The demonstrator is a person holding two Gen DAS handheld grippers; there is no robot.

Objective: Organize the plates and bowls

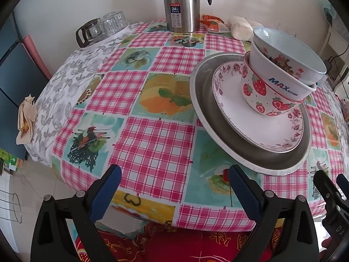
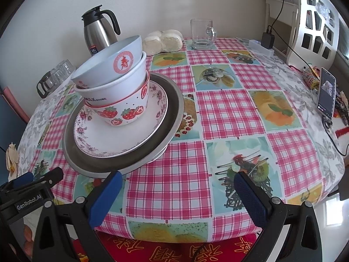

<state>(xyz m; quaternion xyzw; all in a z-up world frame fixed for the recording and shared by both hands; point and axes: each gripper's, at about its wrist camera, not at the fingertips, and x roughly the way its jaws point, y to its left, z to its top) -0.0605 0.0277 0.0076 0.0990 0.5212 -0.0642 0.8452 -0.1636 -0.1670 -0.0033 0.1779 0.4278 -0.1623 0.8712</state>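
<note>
Plates and bowls stand in one stack on the desk (image 1: 152, 135), which wears a pink-checked cloth with food pictures. Lowest is the metal tray (image 1: 281, 159), its near edge tilted up from the cloth in the right wrist view. On it lies the floral plate (image 1: 261, 128), then the strawberry bowl (image 1: 259, 96), the white bowl (image 1: 290, 87) printed MAX, and on top the pale blue bowl (image 1: 281, 43), leaning. Only the right wrist view shows the red round emblem on the blue bowl's side; the left wrist view shows painted fruit there.

At the far edge stands the steel thermos jug (image 1: 182, 6), seen by both cameras. Left of it upturned glasses (image 1: 109, 23) sit on a dish. The glass mug (image 2: 201, 33), the phone (image 2: 326, 93) and the charger (image 2: 267, 40) appear only from the right wrist.

Both grippers hover at the desk's near edge: left gripper (image 1: 174, 187) and right gripper (image 2: 177, 194) each have fingers spread wide, holding nothing.
</note>
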